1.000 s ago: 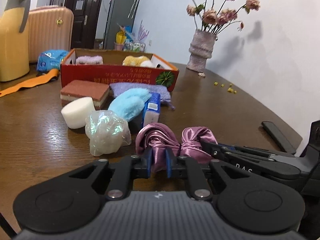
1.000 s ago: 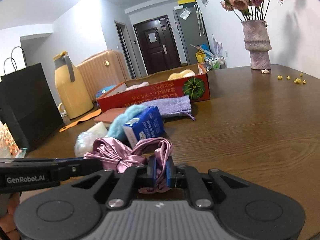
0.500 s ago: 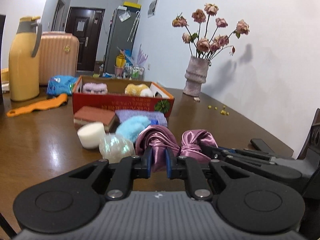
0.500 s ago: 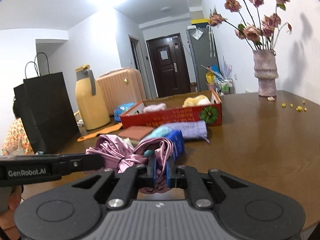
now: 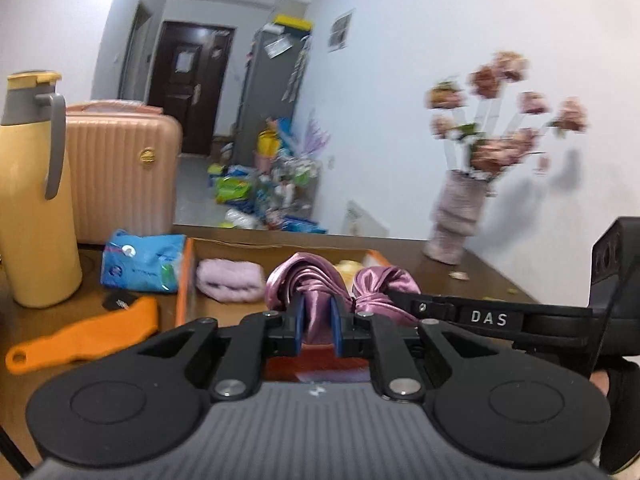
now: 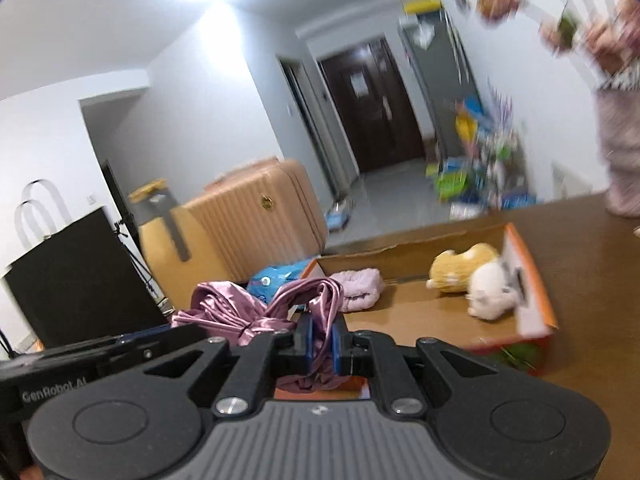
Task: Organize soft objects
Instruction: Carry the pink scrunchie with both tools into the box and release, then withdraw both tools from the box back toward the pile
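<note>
Both grippers hold one pink satin bow. My left gripper is shut on its left loop; my right gripper is shut on its right loop. The bow hangs in the air over the near edge of the red cardboard box. Inside the box lie a lilac fluffy cloth, a yellow plush and a white plush. The right gripper's arm crosses the left wrist view.
A yellow thermos, a blue tissue pack and an orange scraper sit left of the box. A vase of pink flowers stands at the far right. A pink suitcase and black bag stand beyond the table.
Both grippers have lifted the bow off the table and carried it forward over the box. The sponges and other loose items near the table front have dropped out of view.
</note>
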`<state>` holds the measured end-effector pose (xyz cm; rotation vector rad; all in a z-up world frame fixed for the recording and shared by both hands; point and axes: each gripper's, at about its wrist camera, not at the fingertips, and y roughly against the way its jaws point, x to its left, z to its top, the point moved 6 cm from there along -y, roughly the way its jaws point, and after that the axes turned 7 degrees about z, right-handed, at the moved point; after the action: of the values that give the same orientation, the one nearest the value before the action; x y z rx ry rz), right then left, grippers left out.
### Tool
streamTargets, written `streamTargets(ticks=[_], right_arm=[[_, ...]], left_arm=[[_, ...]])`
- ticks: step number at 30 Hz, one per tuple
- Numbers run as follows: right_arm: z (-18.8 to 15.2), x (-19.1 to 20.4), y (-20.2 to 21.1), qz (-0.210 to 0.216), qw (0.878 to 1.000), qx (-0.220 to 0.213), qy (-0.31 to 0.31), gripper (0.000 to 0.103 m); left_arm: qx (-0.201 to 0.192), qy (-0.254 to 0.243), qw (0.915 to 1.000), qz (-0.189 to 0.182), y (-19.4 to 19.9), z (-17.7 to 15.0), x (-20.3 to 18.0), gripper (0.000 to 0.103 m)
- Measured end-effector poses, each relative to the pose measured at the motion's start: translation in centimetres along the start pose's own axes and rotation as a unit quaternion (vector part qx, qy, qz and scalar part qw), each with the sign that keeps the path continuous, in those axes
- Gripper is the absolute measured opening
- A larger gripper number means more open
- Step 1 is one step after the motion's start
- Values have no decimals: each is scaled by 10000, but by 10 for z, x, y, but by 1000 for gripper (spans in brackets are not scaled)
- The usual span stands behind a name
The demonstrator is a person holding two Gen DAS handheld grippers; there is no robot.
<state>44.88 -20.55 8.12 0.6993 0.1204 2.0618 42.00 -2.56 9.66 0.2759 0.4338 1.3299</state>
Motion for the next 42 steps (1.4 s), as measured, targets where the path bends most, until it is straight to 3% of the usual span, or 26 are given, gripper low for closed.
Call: streamTargets(ticks=[4, 10, 12, 15, 17, 22, 25, 27, 33, 35, 37, 42], right_arm=[[25, -37, -92, -67, 9964, 581, -620, 9], [30, -68, -192, -614, 9882, 1252, -636, 9], [25, -74, -214, -763, 9848, 1422, -648, 15], [19, -79, -233, -832, 9816, 1601, -621, 19], [15, -79, -236, -767, 9804, 1705, -624, 30], [17, -73, -229, -792, 9823, 1634, -468, 35], [28, -67, -212, -839, 9840, 1534, -346, 36], [39, -60, -189, -889, 9861, 1396, -175, 42], [60, -39, -100, -1067, 9900, 877, 294, 59], [61, -32, -68, -1225, 9883, 685, 593, 76], [58, -26, -39, -1428, 9838, 413, 999, 84], [47, -14, 13, -1683, 9754, -223, 1408, 85]], left_arm=[[399, -89, 9985, 373, -75, 16, 24, 14], [1134, -512, 9891, 794, -174, 10, 51, 16], [1175, -654, 9861, 977, -189, 7, 57, 18], [1028, -651, 9887, 871, -191, 6, 63, 22], [971, -628, 9899, 817, -190, 9, 66, 23], [847, -662, 9893, 991, -179, 18, 71, 24], [682, -623, 9893, 1128, -162, 27, 72, 31], [571, -648, 9886, 1232, -144, 33, 71, 35], [126, -819, 9873, 1354, -75, 39, 55, 60], [-80, -893, 9870, 1338, -51, 39, 48, 70], [-339, -947, 9860, 1327, -27, 37, 41, 81], [-590, -816, 9874, 1219, 14, 31, 27, 82]])
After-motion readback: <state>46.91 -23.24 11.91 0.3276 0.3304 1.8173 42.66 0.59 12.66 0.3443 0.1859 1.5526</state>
